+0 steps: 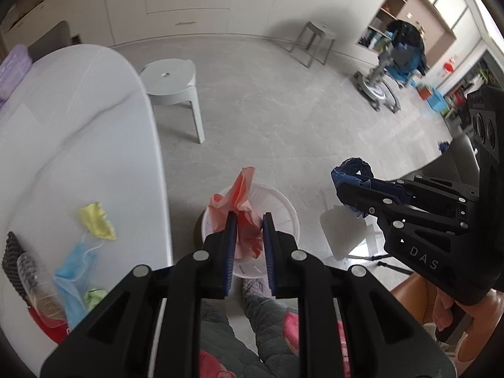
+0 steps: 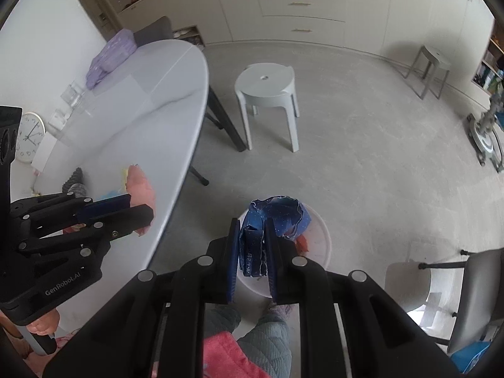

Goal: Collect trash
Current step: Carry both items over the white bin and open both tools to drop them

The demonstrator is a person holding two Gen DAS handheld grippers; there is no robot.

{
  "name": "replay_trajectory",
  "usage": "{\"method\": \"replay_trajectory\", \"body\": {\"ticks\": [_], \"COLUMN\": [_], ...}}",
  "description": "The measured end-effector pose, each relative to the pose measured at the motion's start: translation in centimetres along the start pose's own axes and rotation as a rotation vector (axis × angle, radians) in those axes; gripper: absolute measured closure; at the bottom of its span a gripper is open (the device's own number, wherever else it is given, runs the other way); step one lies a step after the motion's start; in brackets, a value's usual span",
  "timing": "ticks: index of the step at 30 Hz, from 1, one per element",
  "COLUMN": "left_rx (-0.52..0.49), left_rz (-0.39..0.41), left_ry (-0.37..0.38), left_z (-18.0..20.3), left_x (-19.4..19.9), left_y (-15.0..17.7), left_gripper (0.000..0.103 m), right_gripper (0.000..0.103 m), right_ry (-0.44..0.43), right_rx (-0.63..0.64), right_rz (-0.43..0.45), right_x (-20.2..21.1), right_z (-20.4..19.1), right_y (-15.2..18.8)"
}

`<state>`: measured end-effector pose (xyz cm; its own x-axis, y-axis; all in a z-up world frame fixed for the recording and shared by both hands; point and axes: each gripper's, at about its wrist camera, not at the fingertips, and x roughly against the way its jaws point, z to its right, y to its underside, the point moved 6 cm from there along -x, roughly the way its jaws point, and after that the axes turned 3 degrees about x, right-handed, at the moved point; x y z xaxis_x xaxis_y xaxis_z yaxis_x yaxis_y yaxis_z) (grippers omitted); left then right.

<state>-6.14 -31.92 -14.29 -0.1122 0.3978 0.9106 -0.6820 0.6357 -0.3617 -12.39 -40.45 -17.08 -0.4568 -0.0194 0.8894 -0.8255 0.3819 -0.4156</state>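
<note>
In the left wrist view the left gripper (image 1: pixel 249 220) sits at the lower centre of the frame, its blue-padded jaws nearly closed and pinching a crumpled salmon-pink paper (image 1: pixel 241 208) whose loose, creased end sticks up above the fingertips toward the middle of the frame. Behind and below the paper lies a round white bin (image 1: pixel 283 211) on the grey floor, seen from above with its ribbed inner wall showing. At the right of the same frame the right gripper (image 1: pixel 343 186) reaches in from the edge, clamped narrowly on a crushed dark blue wrapper (image 1: pixel 352 168). The right wrist view shows that wrapper (image 2: pixel 274 220) at the lower centre: glossy deep blue with small pale dots, folded and torn at its edges, a strip of white print visible low between the jaws, and it hangs over the white bin (image 2: pixel 318 236), inside which a scrap of pink shows. The left gripper (image 2: pixel 148 208) enters at the left of that frame with the pink paper (image 2: pixel 141 189) bulging past its tips. On the white desk (image 1: pixel 94 110) at the lower left of the left wrist view lie a yellow crumpled scrap (image 1: pixel 96 220), a light blue face mask (image 1: pixel 74 277), a clear plastic bottle (image 1: pixel 34 280) and a small green scrap (image 1: pixel 94 296).
</note>
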Motion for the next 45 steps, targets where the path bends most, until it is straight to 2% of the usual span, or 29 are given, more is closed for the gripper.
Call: {"method": "replay_trajectory", "body": {"ticks": [9,10,11,13,17,22,25,33,35,36,37,39,41,45], "left_rx": [-0.046,-0.047,-0.044,-0.027,-0.020,-0.001,0.016,0.132,0.156,0.168,0.176,0.192,0.220,0.287], "left_rz": [-0.059,-0.062,-0.074,-0.067,-0.031,0.013,0.033,0.060,0.063,0.069,0.073,0.075,0.076,0.079], "left_ry": [0.038,0.035,0.028,0.002,-0.010,-0.061,-0.084,-0.120,-0.135,-0.153,-0.167,-0.199,-0.223,-0.237], "left_z": [5.0,5.3,5.6,5.7,6.1,5.1,4.1,-0.7,-2.0,-2.9,-3.5,-5.0,-6.7,-9.6], "left_x": [-3.2,-3.6,-4.1,-4.1,-2.9,-1.3,-0.1,2.5,2.9,3.3,3.6,4.2,4.7,5.5], "left_y": [1.2,1.4,1.5,1.5,1.5,1.0,0.7,1.2,1.6,1.9,2.2,2.9,3.7,5.1], "left_gripper": [0.086,0.082,0.061,0.036,0.019,0.012,0.012,0.009,0.009,0.009,0.009,0.009,0.009,0.009], "right_gripper": [0.086,0.086,0.086,0.086,0.085,0.085,0.085,0.083,0.073,0.055,0.027,0.005,0.003,0.003], "right_ry": [0.005,0.003,0.001,-0.001,-0.004,-0.009,-0.007,-0.032,-0.045,-0.046,-0.042,0.004,0.037,0.025], "right_rx": [-0.050,-0.055,-0.057,-0.060,-0.065,-0.062,-0.049,0.010,0.034,0.047,0.056,0.077,0.103,0.117], "right_rz": [0.011,0.007,0.005,-0.001,-0.012,-0.025,-0.032,-0.078,-0.108,-0.130,-0.145,-0.158,-0.163,-0.172], "right_x": [1.1,1.0,1.1,0.9,0.7,0.2,-0.1,-2.6,-4.0,-4.9,-5.5,-6.7,-7.2,-7.7], "right_z": [5.1,5.6,6.0,6.4,7.4,7.6,7.3,4.5,3.6,3.1,2.7,2.0,1.3,0.1], "right_y": [2.1,2.4,2.6,2.9,3.3,3.5,3.4,3.0,3.2,3.4,3.4,3.5,3.4,2.8]}}
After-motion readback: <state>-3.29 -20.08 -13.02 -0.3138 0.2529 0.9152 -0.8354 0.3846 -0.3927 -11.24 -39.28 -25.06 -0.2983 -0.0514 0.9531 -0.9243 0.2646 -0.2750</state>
